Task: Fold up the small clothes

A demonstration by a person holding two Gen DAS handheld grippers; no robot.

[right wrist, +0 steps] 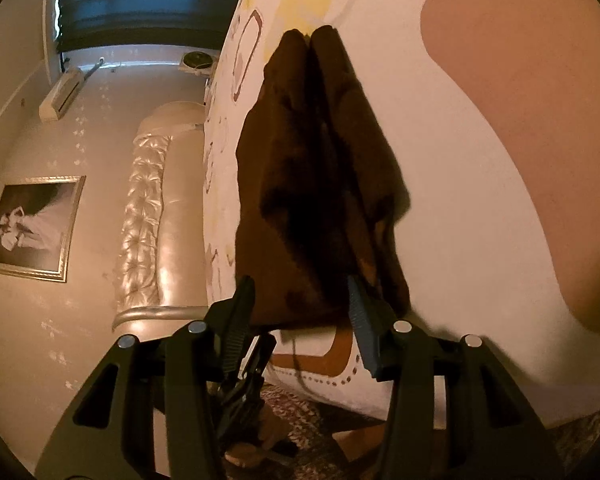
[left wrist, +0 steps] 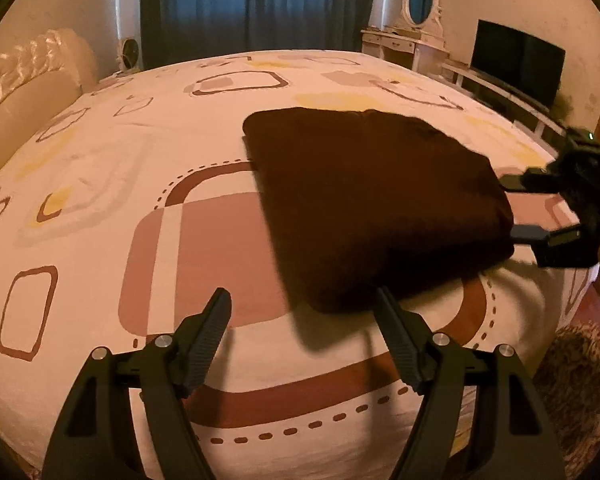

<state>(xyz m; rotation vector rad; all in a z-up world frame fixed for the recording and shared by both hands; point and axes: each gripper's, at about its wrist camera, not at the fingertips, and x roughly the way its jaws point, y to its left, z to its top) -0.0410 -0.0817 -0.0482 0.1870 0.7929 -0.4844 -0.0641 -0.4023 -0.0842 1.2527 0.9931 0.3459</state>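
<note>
A dark brown folded garment (left wrist: 372, 200) lies on the patterned bed sheet (left wrist: 204, 240). My left gripper (left wrist: 302, 296) stands open just short of the garment's near corner, with only sheet between its fingers. Its right fingertip (left wrist: 384, 300) reaches the cloth's edge. My right gripper (left wrist: 518, 208) comes in from the right, one finger over and one under the garment's right edge. In the right wrist view, which is rolled on its side, the brown garment (right wrist: 320, 184) fills the gap of the right gripper (right wrist: 300, 284), and both pads bear on the thick fold.
A padded headboard (left wrist: 24, 92) borders the bed on the left. A dresser with an oval mirror (left wrist: 404, 40) and a television (left wrist: 516, 64) stand beyond the far right side. A patterned rug (left wrist: 580, 380) covers the floor beside the bed.
</note>
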